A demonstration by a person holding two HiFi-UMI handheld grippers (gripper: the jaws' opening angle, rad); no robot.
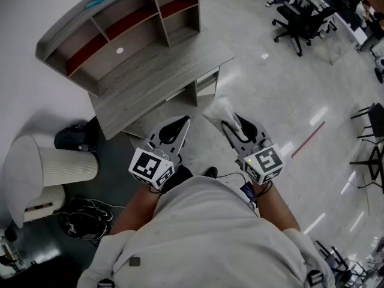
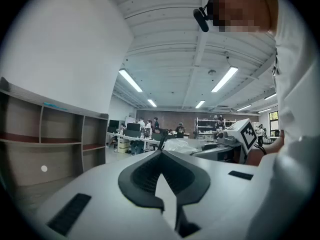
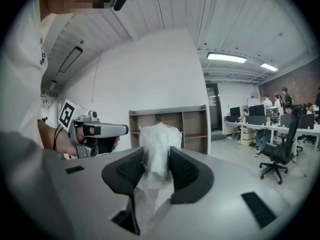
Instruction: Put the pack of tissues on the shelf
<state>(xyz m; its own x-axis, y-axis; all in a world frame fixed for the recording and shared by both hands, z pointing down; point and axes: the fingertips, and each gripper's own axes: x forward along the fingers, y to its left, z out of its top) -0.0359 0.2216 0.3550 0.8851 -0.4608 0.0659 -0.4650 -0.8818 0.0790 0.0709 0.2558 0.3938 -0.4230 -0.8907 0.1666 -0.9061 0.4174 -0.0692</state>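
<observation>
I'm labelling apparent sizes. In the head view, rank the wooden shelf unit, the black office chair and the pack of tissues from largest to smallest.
1. wooden shelf unit, by far the largest.
2. black office chair.
3. pack of tissues, the smallest even though it is nearest the camera, clamped in the right gripper.

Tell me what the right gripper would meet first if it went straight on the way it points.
Probably the wooden shelf: it stands straight beyond the pack of tissues clamped in the right gripper, with a stretch of floor between. Depth is unclear.
</observation>
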